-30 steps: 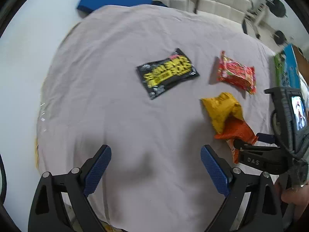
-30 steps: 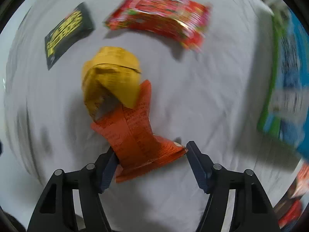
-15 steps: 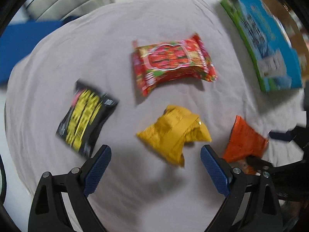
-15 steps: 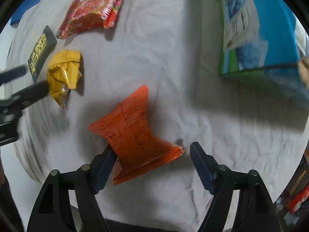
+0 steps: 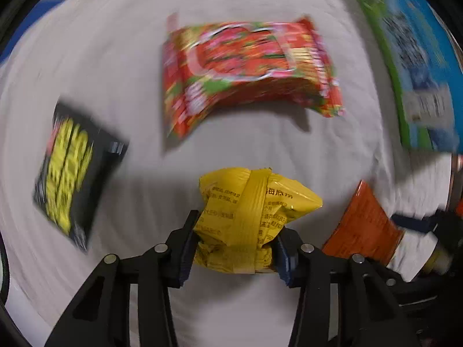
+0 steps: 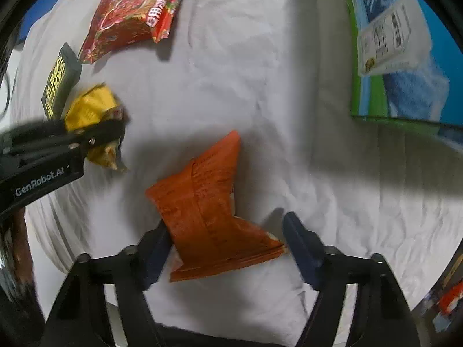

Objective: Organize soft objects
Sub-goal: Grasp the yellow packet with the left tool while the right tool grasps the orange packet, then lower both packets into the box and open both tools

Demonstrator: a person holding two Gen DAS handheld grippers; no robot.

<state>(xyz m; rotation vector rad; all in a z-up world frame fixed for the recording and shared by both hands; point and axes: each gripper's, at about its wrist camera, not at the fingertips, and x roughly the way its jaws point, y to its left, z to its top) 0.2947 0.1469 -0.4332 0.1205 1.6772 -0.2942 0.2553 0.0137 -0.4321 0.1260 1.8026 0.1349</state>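
Note:
My left gripper is shut on a crumpled yellow snack bag, which bulges out between the fingers; it also shows in the right wrist view. My right gripper holds an orange snack bag between its two fingers, tilted, just above the white sheet. The orange bag also shows at the right of the left wrist view. A red snack bag and a black-and-yellow packet lie flat on the sheet beyond.
A blue and green box stands at the right edge of the sheet; it also shows in the left wrist view. A blue mat lies beyond the far left edge. The left gripper's body reaches in from the left.
My left gripper moved forward and closed on the yellow bag. The right gripper kept the orange bag and carried it right, away from the yellow one.

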